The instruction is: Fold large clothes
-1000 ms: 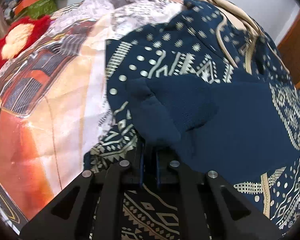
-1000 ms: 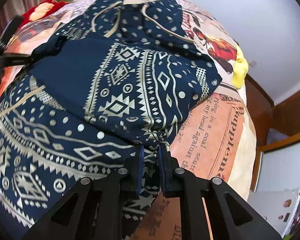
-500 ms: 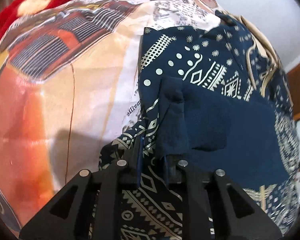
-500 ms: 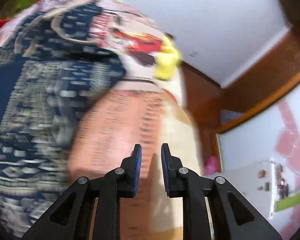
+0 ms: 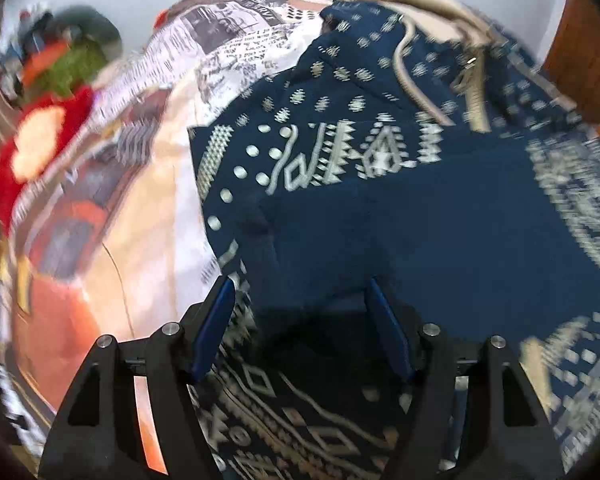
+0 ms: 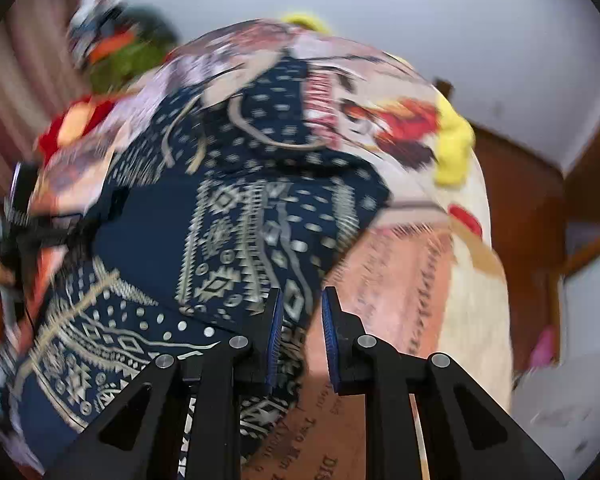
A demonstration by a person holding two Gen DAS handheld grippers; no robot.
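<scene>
Hoodie [image 5: 440,216], navy with a cream geometric print, lies spread on the bed [image 5: 148,208] over a printed bedsheet, its drawstrings [image 5: 408,80] and hood at the far end from both cameras. Both sleeves appear already laid across the body: a plain navy sleeve panel [image 5: 380,248] runs across the chest, and a patterned panel lies folded over the opposite side. The left hand-held gripper [image 5: 300,320] has just been opening; its jaws now stand wide, with the navy sleeve end lying between them but not pressed by the pads, so this fold looks released. The right hand-held gripper [image 6: 300,332] stands narrow with nothing between its pads, hovering over the hoodie's side edge where it meets the sheet. Judging by this, the sleeve folds are done; what likely remains is bringing the hem up toward the hood to halve the body, then smoothing it out.
</scene>
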